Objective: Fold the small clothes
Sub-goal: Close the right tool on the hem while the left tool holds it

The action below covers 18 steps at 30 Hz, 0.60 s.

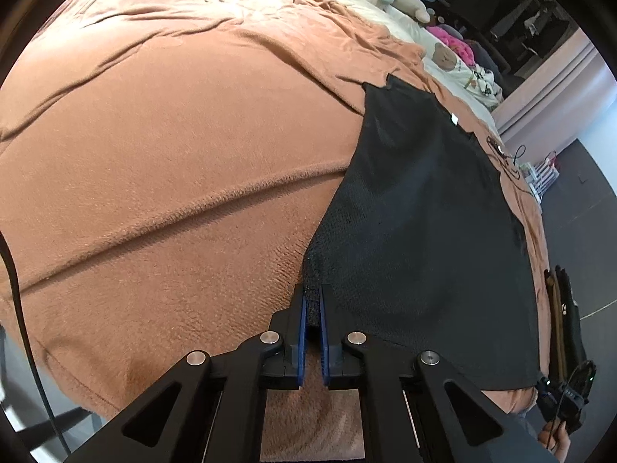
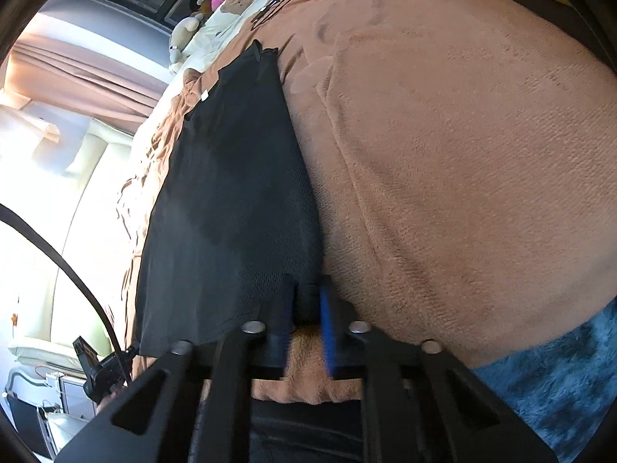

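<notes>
- One black mesh garment (image 1: 416,208) lies spread flat on the orange-brown blanket (image 1: 173,146), with no other black piece in either view.
- Its long axis runs from the near edge of the bed away towards the far pillows; the near end is broad, and the far end narrows to a small peaked corner.
- One small white tag (image 1: 454,119) sits on the garment's far part, near its edge.
- Two grippers are at work, one at each near corner of the garment.
- The left gripper (image 1: 313,297) is closed on the near left corner; a bunched fold of mesh stands pinched between its two blue pads.
- The right gripper (image 2: 306,301) is closed on the near right corner, where dark cloth fills the narrow gap between the fingers; that view is smeared by motion.
- One blanket covers the bed, creased in long folds.
- Beyond it lies pale bedding printed with bears (image 1: 459,65), plus one pink bundle (image 1: 453,40) and a pale plush toy (image 1: 401,2).
- A blue shaggy cloth (image 2: 559,378) shows at the right wrist view's lower right corner.
</notes>
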Motion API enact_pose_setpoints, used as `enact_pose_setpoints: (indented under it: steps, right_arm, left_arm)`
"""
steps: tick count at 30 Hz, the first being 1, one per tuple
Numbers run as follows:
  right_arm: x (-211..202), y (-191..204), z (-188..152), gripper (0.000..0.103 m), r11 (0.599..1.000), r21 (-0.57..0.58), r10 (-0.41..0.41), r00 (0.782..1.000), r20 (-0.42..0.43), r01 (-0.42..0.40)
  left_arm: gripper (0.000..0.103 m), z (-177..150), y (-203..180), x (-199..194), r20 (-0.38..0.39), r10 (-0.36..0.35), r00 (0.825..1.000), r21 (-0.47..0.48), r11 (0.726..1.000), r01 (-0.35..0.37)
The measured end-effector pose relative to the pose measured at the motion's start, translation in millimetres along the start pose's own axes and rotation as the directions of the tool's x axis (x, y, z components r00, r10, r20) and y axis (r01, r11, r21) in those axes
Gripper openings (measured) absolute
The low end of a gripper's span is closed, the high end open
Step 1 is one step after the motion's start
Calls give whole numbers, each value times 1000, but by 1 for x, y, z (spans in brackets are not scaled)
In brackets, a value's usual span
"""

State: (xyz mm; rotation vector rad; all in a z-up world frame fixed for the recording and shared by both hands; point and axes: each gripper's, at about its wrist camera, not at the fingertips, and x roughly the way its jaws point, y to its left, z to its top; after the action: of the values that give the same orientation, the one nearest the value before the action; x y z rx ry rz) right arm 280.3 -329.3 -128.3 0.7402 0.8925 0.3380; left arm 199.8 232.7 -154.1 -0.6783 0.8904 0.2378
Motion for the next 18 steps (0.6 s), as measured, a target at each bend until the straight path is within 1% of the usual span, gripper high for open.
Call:
enact_pose_setpoints:
  steps: [1, 5, 9, 14, 18]
  right_arm:
    - [0, -1, -4, 3, 1000, -3, -4, 1000, 7, 4]
    - [-11, 6, -11, 2, 999, -41, -11, 999, 52, 13]
    - [-31, 15, -12, 2, 998, -69, 5, 996, 89, 1]
    - [-59, 29, -14, 1, 994, -104, 25, 993, 118, -12]
    - [-79, 38, -22, 1, 994, -113, 18, 990, 138, -2]
  left_arm:
    - [5, 0, 0, -3, 8, -3, 1000, -2, 1000, 3]
    - [5, 1, -6, -19, 42, -25, 999, 4, 1000, 25]
    - [5, 1, -13, -36, 71, -54, 996, 4, 999, 53]
    - [5, -2, -20, -58, 104, -66, 992, 7, 998, 65]
    - [5, -5, -24, -78, 132, -85, 988, 5, 996, 85]
